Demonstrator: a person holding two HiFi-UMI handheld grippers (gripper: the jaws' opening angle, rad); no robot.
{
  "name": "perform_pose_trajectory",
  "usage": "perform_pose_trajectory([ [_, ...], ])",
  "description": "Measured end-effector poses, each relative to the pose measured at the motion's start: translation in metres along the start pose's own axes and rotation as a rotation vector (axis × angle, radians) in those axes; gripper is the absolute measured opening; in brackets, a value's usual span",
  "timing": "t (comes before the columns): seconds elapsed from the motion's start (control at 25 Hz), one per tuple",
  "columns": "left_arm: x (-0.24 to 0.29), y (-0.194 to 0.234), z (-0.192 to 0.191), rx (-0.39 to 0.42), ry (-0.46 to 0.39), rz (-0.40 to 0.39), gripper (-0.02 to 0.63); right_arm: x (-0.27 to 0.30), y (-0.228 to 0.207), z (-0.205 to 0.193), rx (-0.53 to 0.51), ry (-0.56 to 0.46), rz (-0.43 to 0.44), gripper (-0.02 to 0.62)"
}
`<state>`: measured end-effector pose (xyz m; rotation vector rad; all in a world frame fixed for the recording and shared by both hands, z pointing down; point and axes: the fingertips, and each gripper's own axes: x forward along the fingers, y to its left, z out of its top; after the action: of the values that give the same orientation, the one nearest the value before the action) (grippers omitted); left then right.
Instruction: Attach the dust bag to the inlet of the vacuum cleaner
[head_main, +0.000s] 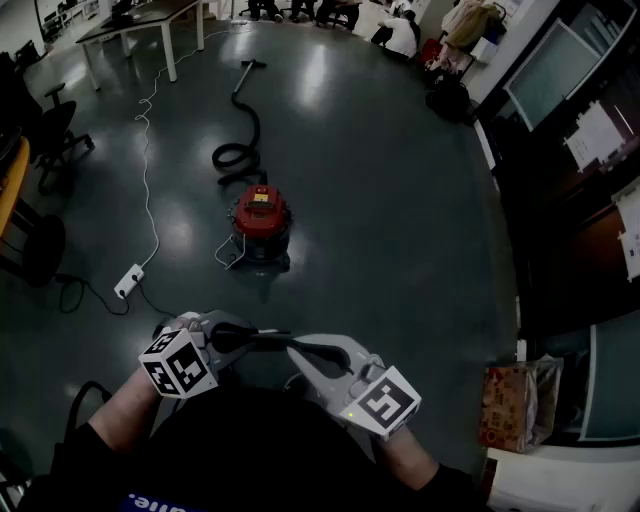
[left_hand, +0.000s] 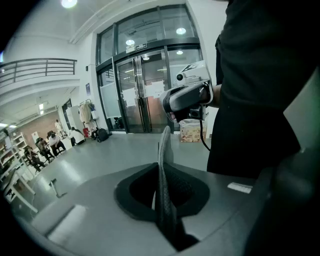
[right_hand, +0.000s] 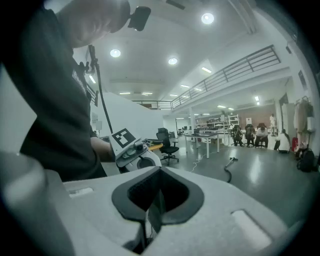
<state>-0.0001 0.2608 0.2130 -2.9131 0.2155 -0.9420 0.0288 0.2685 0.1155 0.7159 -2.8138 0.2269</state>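
left claw (left_hand: 164, 150): jaws together, holding nothing | right claw (right_hand: 155, 205): same, shut and empty | red vacuum (head_main: 262, 222): on the floor (head_main: 400, 200), well away from both claws, hose (head_main: 240, 135) curled just past it

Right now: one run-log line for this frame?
left claw shut, empty | right claw shut, empty | vacuum cleaner on floor ahead, untouched | dust bag not in view

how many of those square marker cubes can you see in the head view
2. One marker cube sits on the left gripper, low left of the head view. The other marker cube sits on the right gripper, low right. No others show.
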Motion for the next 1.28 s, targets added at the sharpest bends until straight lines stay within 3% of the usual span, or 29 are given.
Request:
perform_pose_trajectory([
  [0.28, 0.006, 0.001, 0.002, 0.005, 0.003, -0.008, 0.024, -0.002, -0.004, -0.006, 0.004, 0.006, 0.01, 0.002],
  [0.44, 0.013, 0.004, 0.004, 0.004, 0.019, 0.004, 0.024, -0.008, -0.01, -0.004, 0.035, -0.04, 0.029, 0.002],
  [0.72, 0.026, 0.013, 0.004, -0.061, 0.048, 0.072, 0.025, -0.026, -0.031, -0.009, 0.067, -0.115, 0.055, 0.003],
  [0.92, 0.035, 0.024, -0.001, -0.122, 0.121, 0.175, 0.024, -0.036, -0.06, -0.023, 0.08, -0.1, 0.077, 0.003],
  [1.28, 0.036, 0.061, -0.026, -0.165, 0.096, 0.164, 0.025, -0.003, -0.098, -0.02, 0.097, -0.028, 0.044, 0.003],
])
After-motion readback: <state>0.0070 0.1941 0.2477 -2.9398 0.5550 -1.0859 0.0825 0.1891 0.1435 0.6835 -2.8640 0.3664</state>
